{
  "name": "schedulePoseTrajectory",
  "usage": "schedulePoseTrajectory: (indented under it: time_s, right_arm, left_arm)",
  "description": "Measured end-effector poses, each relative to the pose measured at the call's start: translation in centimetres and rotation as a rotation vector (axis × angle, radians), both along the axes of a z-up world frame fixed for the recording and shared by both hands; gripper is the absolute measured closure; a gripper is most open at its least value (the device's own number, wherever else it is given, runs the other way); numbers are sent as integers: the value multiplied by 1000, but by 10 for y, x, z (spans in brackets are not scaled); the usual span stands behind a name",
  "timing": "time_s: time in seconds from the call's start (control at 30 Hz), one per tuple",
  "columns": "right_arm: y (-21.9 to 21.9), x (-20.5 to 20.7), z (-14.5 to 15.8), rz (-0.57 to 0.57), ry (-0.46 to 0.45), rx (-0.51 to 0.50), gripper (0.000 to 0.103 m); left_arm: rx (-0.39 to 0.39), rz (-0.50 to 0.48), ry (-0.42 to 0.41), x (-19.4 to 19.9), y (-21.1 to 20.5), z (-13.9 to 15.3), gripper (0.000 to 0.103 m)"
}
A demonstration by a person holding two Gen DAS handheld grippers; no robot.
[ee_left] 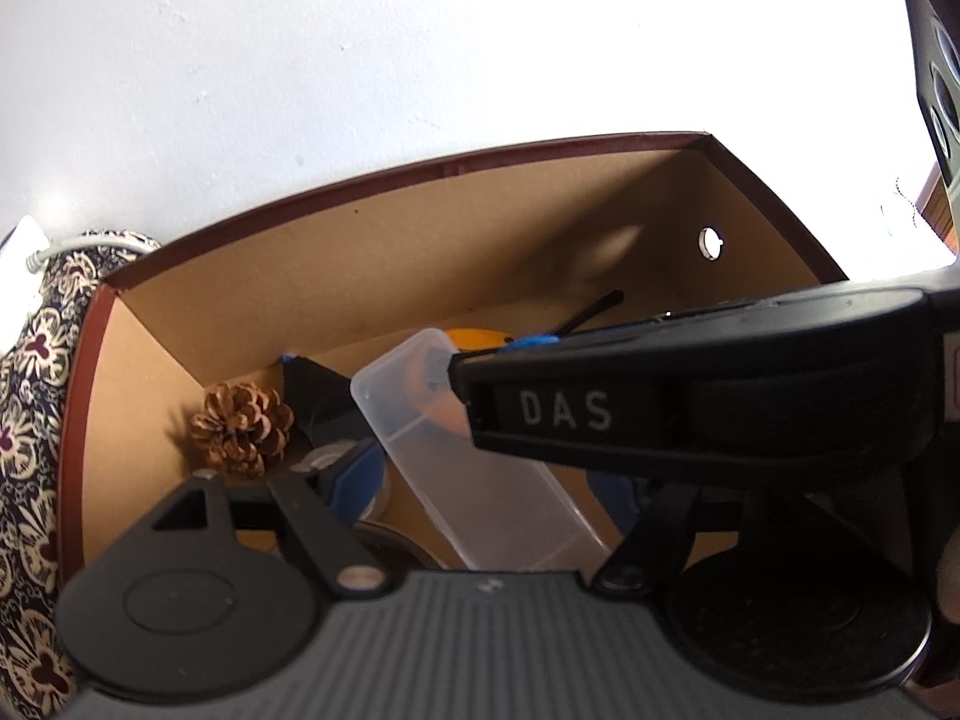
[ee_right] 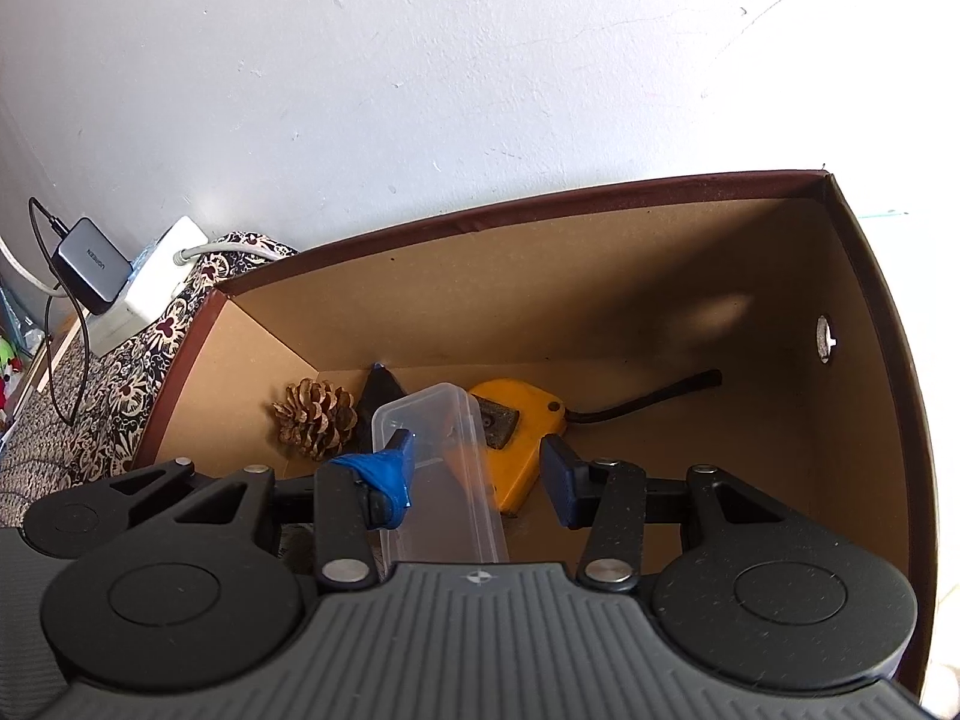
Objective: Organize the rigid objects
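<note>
Clear plastic case (ee_right: 441,474) lying tilted in the cardboard box (ee_right: 864,396) at frame centre, between the right tool's (ee_right: 480,474) wide-standing fingers, pine cone (ee_right: 315,417) left, orange tape measure (ee_right: 519,438) right, left tool (ee_left: 480,480) spread wide above.

Both views are bright and daylit. The white wall (ee_right: 420,90) beyond the tool glares almost to blank, strongest at the right edge of the left wrist view. Inside the cardboard box (ee_right: 540,276) ahead of the tool, a broad soft shadow darkens the far wall, with one pale patch of light near the round hole (ee_right: 826,339). Fisheye distortion bows the box rim into a curve and darkens the frame corners. The tool's own body, closest to each lens, is soft; the pine cone (ee_right: 315,417) ahead and left is fairly sharp.
</note>
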State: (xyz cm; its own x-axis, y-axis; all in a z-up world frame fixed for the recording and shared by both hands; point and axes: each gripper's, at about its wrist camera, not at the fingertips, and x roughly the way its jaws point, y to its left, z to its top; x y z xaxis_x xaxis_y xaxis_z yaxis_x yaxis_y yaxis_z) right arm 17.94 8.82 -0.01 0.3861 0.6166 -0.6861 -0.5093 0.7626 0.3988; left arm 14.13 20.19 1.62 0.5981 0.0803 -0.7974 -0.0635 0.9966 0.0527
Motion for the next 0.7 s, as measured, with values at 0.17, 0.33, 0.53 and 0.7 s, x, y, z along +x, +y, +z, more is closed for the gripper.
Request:
schedulePoseTrajectory:
  time_s: [0.17, 0.33, 0.53, 0.7]
  right_arm:
    - [-1, 0, 0, -30, -19, -11, 72]
    - [0, -2, 0, -50, -53, -35, 72]
    - [0, 0, 0, -48, -51, -37, 72]
    - [1, 0, -1, -43, -51, -50, 72]
  left_arm:
    - [-10, 3, -10, 0, 2, 0, 29]
    - [-15, 4, -13, 0, 2, -1, 29]
    - [-20, 5, -9, -2, 2, -3, 29]
    - [-20, 4, -5, -1, 1, -4, 29]
